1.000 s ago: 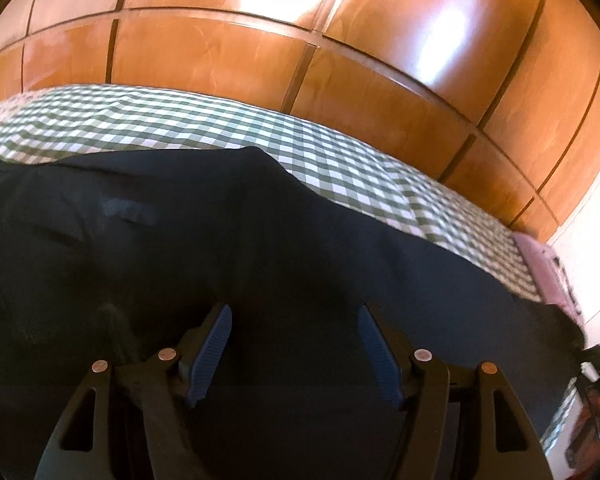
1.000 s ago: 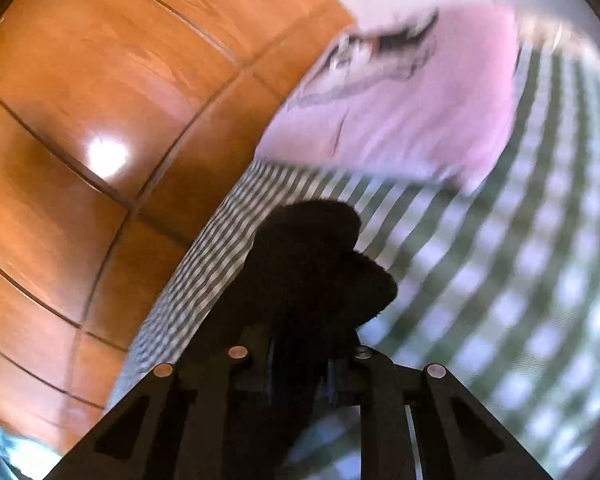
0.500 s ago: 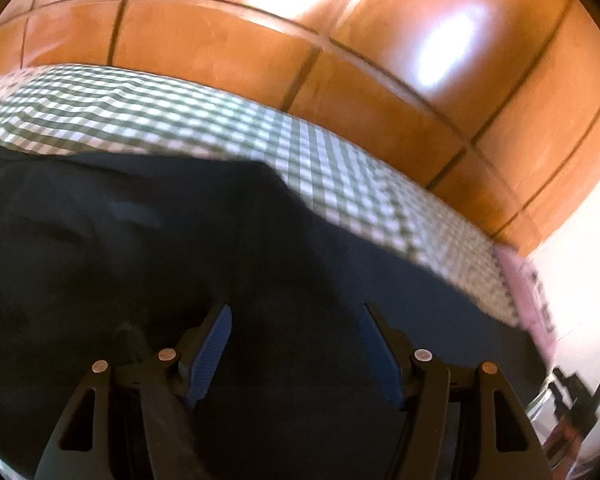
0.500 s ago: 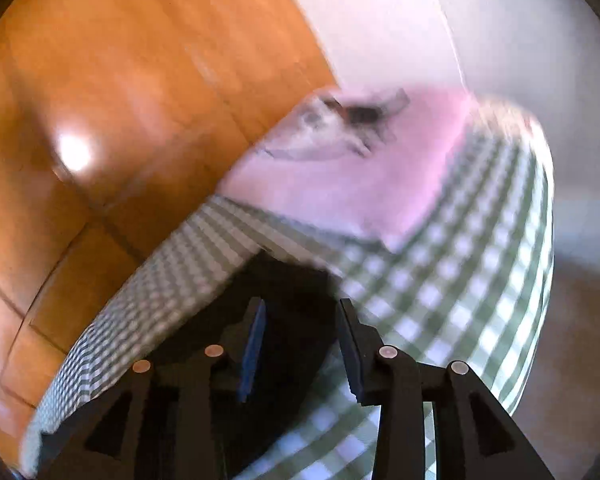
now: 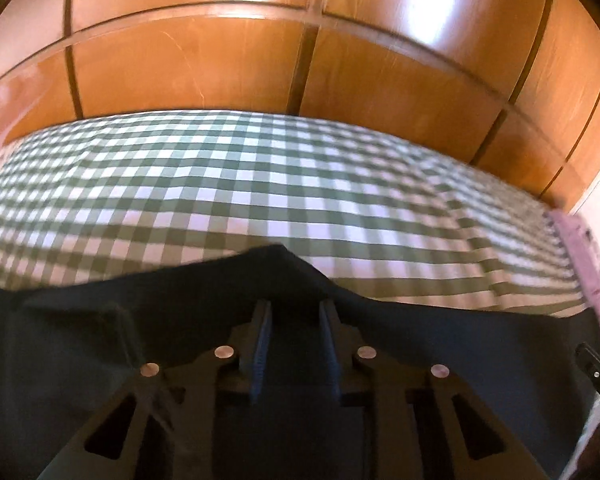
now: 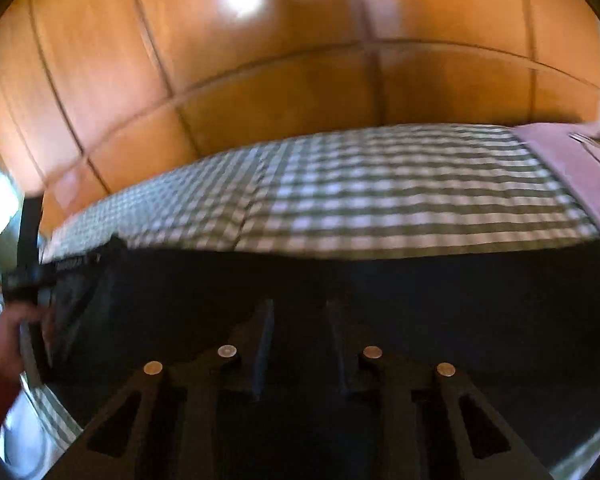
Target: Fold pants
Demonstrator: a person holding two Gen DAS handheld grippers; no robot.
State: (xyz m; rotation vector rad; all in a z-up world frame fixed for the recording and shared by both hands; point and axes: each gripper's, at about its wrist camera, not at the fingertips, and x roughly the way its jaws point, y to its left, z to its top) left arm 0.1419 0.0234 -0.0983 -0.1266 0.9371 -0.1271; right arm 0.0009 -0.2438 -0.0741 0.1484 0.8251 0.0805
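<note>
Left gripper (image 5: 294, 312) jaws just closing, narrow gap over dark pants (image 5: 100, 360) on checked bedspread (image 5: 260, 184); grasp unclear. Right gripper (image 6: 300, 312) closing, likewise narrow, hold unconfirmed. Risk: pads catching only one layer, fold dragging crooked

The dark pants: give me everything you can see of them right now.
The pants are dark navy to black, a soft woven-looking cloth, spread flat on the green-and-white checked bedsheet. Their far edge rises to a small peak just ahead of the left gripper, whose jaws have just been closing with cloth between them. In the right wrist view they fill the foreground under the right gripper; whether either gripper pinches the cloth cannot be told. At the right they reach a pink pillow.
</note>
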